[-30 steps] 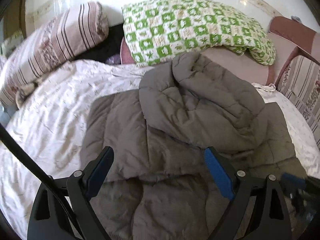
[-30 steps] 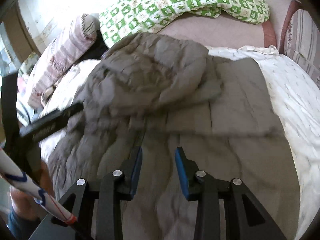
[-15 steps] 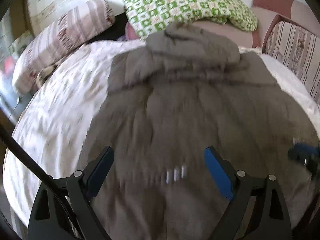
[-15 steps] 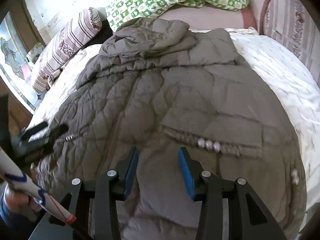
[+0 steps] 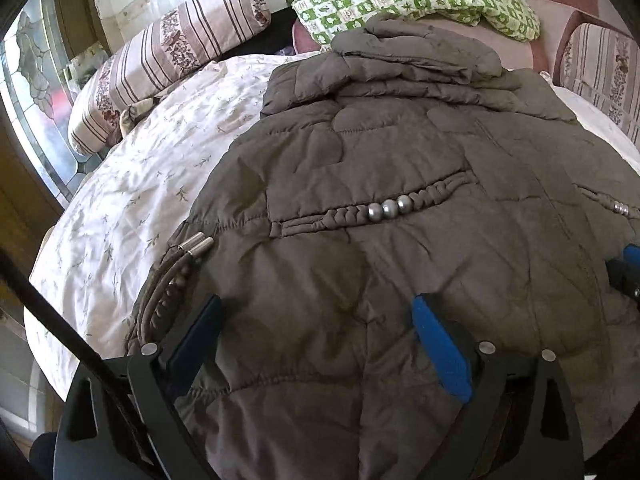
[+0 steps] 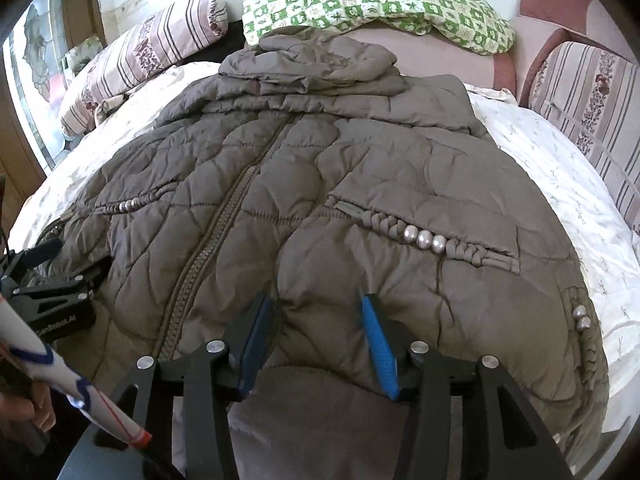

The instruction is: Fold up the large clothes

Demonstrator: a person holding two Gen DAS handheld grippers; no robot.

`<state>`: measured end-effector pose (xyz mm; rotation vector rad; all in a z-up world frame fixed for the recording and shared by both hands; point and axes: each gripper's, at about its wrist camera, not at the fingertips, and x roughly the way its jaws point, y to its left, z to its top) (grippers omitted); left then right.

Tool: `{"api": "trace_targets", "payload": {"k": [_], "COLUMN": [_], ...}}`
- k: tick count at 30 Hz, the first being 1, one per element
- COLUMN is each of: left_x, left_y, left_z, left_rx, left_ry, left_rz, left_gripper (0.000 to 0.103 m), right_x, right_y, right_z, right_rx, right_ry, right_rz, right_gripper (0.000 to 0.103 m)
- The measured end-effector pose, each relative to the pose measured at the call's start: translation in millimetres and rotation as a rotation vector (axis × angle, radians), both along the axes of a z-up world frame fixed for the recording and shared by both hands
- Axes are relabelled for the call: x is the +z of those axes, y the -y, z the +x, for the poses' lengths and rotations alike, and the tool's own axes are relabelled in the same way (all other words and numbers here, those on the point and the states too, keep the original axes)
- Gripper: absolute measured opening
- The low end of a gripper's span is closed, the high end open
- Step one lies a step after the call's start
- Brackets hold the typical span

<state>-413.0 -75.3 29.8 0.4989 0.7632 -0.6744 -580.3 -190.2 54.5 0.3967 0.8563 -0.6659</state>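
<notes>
Grey quilted jacket (image 6: 340, 184) lies front-up on the bed sheet (image 5: 152, 184), spread nearly flat, hood bunched at the far end toward the pillows. All places below are given from the jacket.

Edges and room: the jacket's left edge sits close to the sheet's left side, with a strip of bare flowered sheet beyond it; a wider band of bare sheet shows past the right edge, reaching to a striped cushion (image 6: 588, 92). The near hem runs under both grippers. Beyond the hood lie a green checked pillow (image 6: 372, 0) and, further left, a striped bolster (image 5: 176, 60). Zip (image 6: 224, 232) runs down the middle, closed as far as can be seen. Beaded braid trims (image 6: 424, 240) cross each front panel; drawstring ends with metal tips (image 5: 196, 244) lie at the left edge.

Left gripper (image 5: 316, 320) – jaws spread wide above the lower left panel, nothing between the pads. Right gripper (image 6: 316, 320) – jaws have just been opening, now parted about halfway, straddling a puffed fold near the hem right of the zip; pads do not clearly press on it.

No containers in view – only bedding.
</notes>
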Motion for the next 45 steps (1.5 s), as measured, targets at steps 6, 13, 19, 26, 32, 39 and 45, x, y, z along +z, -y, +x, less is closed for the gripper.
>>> {"api": "trace_targets", "payload": {"k": [6,13,19,26,32,39,45], "left_x": [-1.2,-1.3,-2.1,-2.5,-2.7,-2.1,-1.1], "left_y": [0.3,0.1,-0.5,-0.6,-0.7,-2.9,-13.4], "left_z": [3.3,2.2,0.0,-1.6,-3.5,-4.0,-9.8], "left_rx": [-0.005,-0.008,-0.014,-0.015,-0.013,-0.01,0.002], "left_ry": [0.001,0.01,0.028,0.037,0.047,0.043,0.027], "left_rz": [-0.004,-0.004,-0.005,-0.006,-0.007,-0.008,-0.011], "left_gripper": [0.097,0.097,0.097,0.097,0.098,0.098,0.098], "right_x": [-2.6,-3.6,-4.5,-6.7,-6.4,-3.9,-1.9], "right_y": [-2.0,-5.2,-5.1,-4.3,-4.4,-5.6,-13.0], "right_z": [-1.1,-1.6,-2.8,-5.2,-7.3,-14.8,-27.8], "right_rx": [-0.001,0.0,0.006,0.009,0.013,0.008,-0.006], "right_ry": [-0.005,-0.009,-0.005,0.005,0.01,0.013,0.017], "right_rz": [-0.018,-0.033,-0.043,-0.053,-0.052,-0.029,-0.014], "right_gripper": [0.055,0.059,0.061,0.066,0.068,0.072,0.076]}}
